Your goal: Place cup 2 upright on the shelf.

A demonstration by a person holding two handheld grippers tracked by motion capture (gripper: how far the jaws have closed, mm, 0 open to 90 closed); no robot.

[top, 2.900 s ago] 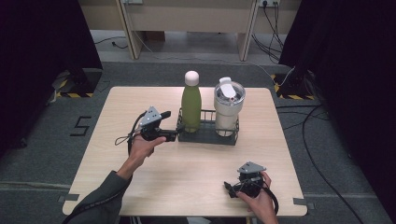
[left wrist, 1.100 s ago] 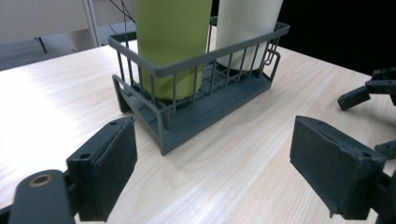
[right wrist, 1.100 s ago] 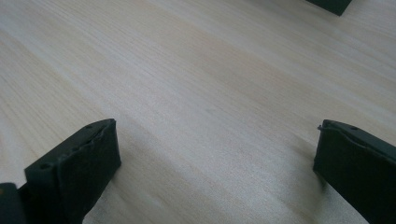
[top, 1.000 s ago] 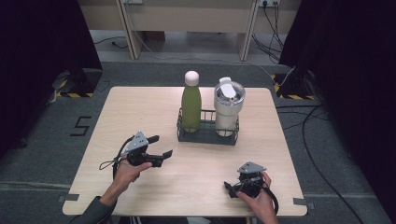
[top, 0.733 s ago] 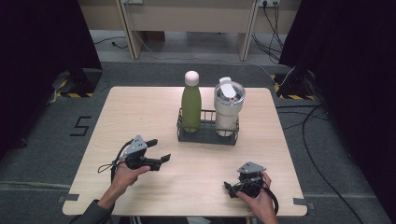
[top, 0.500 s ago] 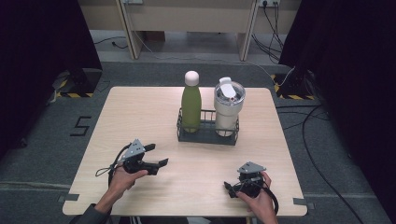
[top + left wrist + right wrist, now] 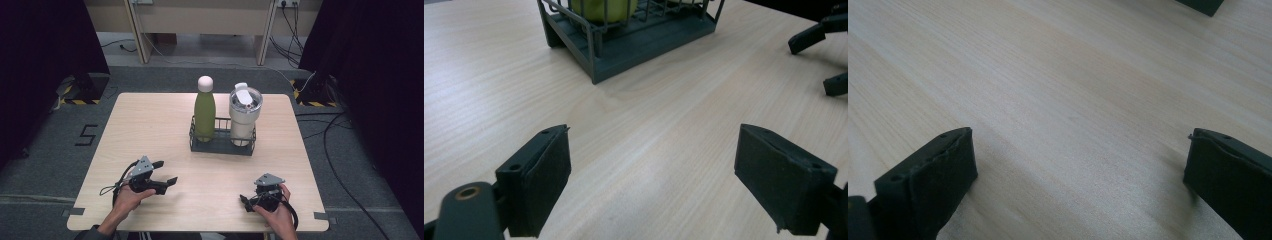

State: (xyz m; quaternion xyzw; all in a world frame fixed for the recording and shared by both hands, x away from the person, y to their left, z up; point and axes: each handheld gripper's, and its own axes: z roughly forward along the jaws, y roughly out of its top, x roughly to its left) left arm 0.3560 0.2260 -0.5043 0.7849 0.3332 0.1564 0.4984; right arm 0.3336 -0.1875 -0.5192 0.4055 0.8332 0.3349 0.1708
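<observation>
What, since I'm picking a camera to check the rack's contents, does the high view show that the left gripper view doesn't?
High view: the olive-green metal bottle with its white cap, and the white lidded tumbler at full height. Left gripper view: the left gripper close up, black jaws open, nothing between them. Shared: the dark wire rack, the bottle's green body, the light wooden table, the right gripper.

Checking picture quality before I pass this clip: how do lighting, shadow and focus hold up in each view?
High view: table evenly lit, surroundings fall to black, bottle and tumbler sharp. Left gripper view: wire rack fairly crisp, jaws near the lens softer, no glare. Right gripper view: wood grain soft, a faint shadow beside each jaw.
</observation>
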